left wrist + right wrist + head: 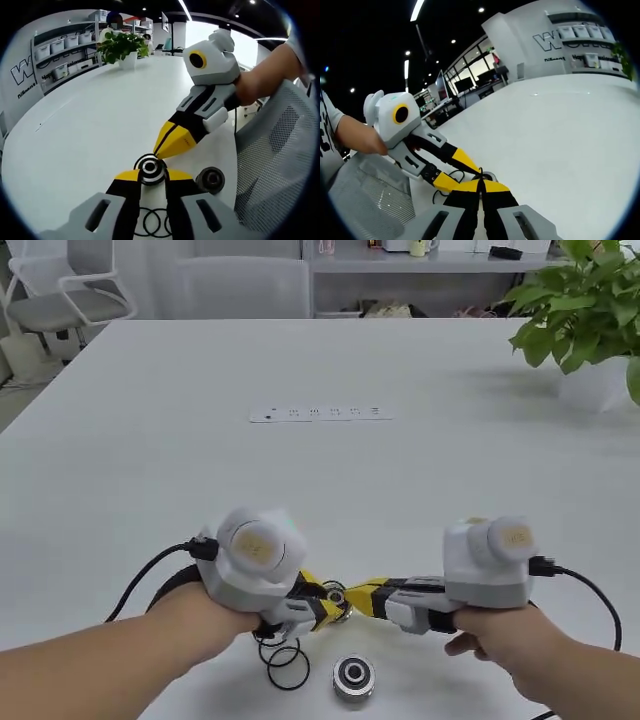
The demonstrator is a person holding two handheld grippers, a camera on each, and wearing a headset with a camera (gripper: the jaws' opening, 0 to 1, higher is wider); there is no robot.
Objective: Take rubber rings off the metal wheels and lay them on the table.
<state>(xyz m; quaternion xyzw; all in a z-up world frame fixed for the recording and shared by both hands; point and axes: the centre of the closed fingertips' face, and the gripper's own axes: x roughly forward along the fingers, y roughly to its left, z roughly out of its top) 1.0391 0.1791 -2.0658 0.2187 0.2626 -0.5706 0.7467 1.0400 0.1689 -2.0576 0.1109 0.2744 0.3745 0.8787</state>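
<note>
Rings (287,668) and a loose wheel (353,678) by the table's (320,470) near edge, left gripper (151,176) clamped on a ringed wheel (151,170), right gripper (481,186) with jaws pressed together at that wheel's rim, plant (580,300) at the far right corner.

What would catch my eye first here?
Two yellow-tipped grippers meet nose to nose over the white table: the left gripper clamps a small metal wheel, and the right gripper touches its closed tip to it. Near them lie a second wheel and loose black rings; a green plant stands far right.
</note>
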